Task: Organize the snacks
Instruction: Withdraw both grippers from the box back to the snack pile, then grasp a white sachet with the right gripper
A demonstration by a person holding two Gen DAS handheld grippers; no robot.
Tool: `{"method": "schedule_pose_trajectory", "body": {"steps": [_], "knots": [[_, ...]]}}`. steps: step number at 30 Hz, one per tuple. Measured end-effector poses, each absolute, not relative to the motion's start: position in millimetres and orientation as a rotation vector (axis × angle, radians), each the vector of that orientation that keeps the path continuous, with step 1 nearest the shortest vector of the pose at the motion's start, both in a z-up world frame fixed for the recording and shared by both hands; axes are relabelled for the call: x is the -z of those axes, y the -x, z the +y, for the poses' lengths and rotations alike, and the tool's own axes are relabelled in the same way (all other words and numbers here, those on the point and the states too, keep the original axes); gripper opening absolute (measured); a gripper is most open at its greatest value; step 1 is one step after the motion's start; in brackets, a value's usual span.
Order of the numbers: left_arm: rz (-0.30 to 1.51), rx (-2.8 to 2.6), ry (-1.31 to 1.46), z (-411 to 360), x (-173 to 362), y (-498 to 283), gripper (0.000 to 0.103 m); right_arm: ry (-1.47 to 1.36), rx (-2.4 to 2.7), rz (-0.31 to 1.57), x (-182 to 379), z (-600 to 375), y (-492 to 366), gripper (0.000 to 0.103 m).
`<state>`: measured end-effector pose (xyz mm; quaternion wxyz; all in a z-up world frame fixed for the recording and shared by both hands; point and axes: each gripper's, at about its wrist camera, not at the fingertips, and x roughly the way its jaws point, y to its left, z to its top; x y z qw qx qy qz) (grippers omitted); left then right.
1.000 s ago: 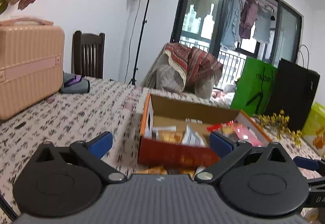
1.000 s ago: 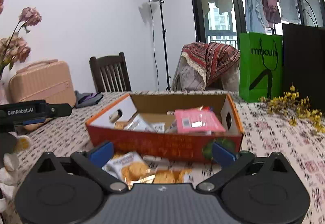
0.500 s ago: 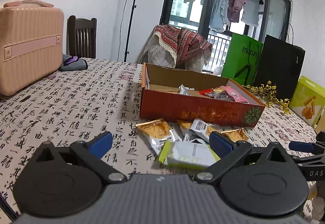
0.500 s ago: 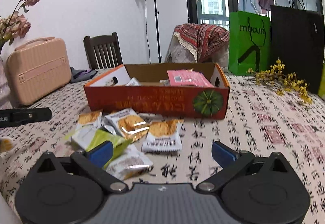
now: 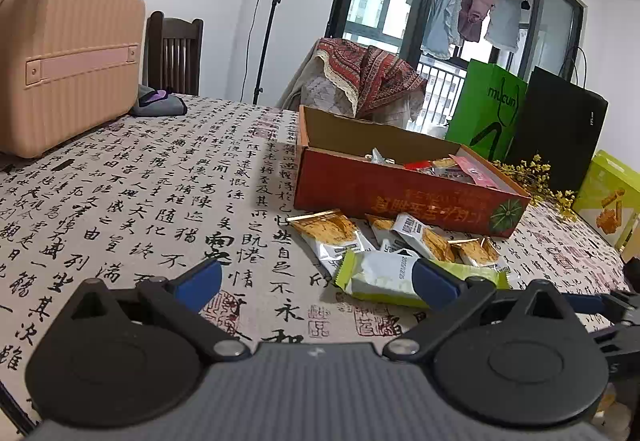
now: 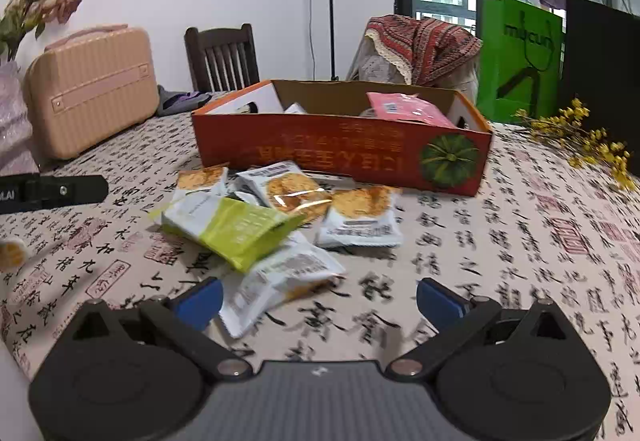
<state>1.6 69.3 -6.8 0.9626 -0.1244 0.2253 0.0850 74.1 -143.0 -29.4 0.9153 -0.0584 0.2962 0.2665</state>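
Behind my right fingers point(image 6: 438, 303), the table point(image 6: 520, 241) print smears into blur. The white packet point(image 6: 280, 281) by my left-hand pad is blurred too, its label unreadable. Ahead, the orange box point(image 6: 340, 149) wall hides most snacks inside; only a pink packet point(image 6: 404, 109) pokes over.

A home: dining table point(image 5: 120, 177), wooden chair point(image 6: 222, 57), laundry point(image 5: 472, 7) drying on the balcony.

The box point(image 6: 340, 157) is matt printed cardboard, raw brown inside; the packets point(image 6: 294, 193) near it are glossy crinkled foil-plastic. A matt printed cloth point(image 5: 160, 181) covers the worktop, and the case point(image 5: 68, 65) far left is ribbed, satin hard plastic.
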Motion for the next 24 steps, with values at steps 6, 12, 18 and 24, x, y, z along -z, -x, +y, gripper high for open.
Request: {"method": "schedule_pose_trajectory", "body": {"steps": [6,12,18,24], "knots": [[0.461,-0.169,0.260,71.6,9.6,-0.2,0.103,0.177,-0.518,0.663,34.5,-104.4,-87.2,0.103],[0.459,-0.177,0.266,75.7,10.3,2.1,0.103,0.164,-0.497,0.701,43.4,-86.4,-96.9,0.102],[0.466,-0.179,0.276,76.8,12.1,1.2,0.103,0.138,-0.512,0.683,42.0,-96.5,-94.5,0.088],[0.469,-0.178,0.275,76.1,12.5,1.2,0.103,0.083,-0.519,0.677,37.3,-124.1,-94.8,0.063]]}}
